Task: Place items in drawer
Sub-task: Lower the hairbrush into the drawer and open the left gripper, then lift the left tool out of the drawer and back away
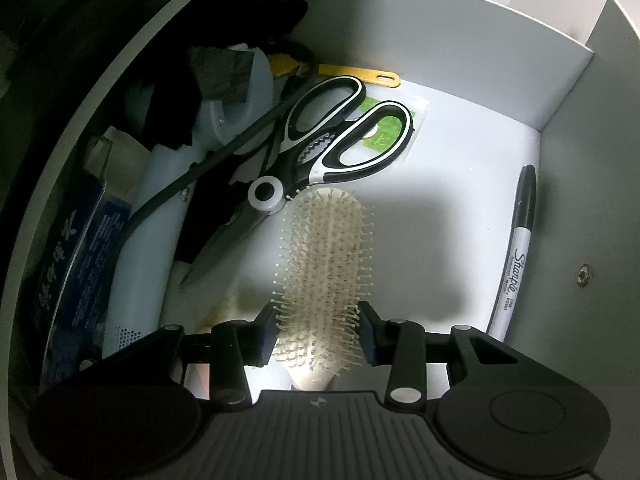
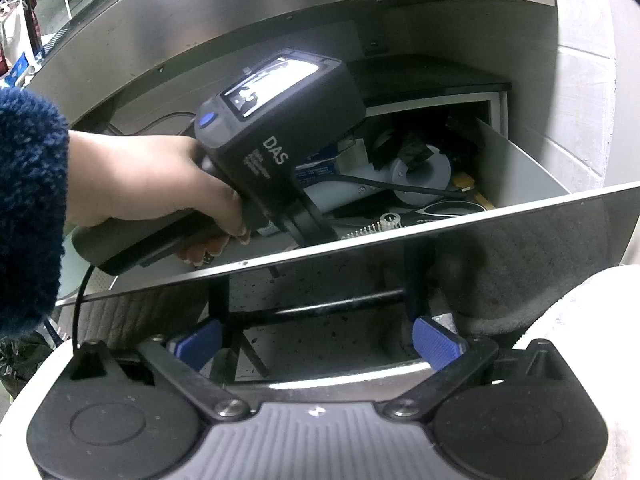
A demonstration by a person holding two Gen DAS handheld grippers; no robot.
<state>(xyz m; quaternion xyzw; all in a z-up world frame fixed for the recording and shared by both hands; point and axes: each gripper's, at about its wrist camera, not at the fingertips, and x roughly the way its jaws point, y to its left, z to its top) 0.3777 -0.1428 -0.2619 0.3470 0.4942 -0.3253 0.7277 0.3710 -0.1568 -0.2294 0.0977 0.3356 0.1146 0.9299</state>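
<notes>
Inside the open white drawer [image 1: 440, 32], my left gripper [image 1: 318, 334] is shut on a cream hairbrush [image 1: 324, 248] near its handle end. The bristles face up and the head points toward the scissors [image 1: 332, 140]. The brush hangs low over the drawer floor; whether it touches I cannot tell. From the right wrist view, a hand [image 2: 152, 184] holds the left gripper's body [image 2: 276, 128] tilted down into the drawer [image 2: 516, 168], and a few brush bristles [image 2: 362, 233] show above the drawer front [image 2: 400, 240]. My right gripper [image 2: 320, 344] is open and holds nothing, outside and below the drawer front.
On the left of the drawer lie a pale blue hair dryer [image 1: 160, 200] with its black cord, a blue box [image 1: 72, 264], a yellow tool [image 1: 360, 74] and a green packet [image 1: 384, 128]. A Sharpie marker [image 1: 516, 248] lies along the right wall. Bare floor [image 1: 440, 220] lies between brush and marker.
</notes>
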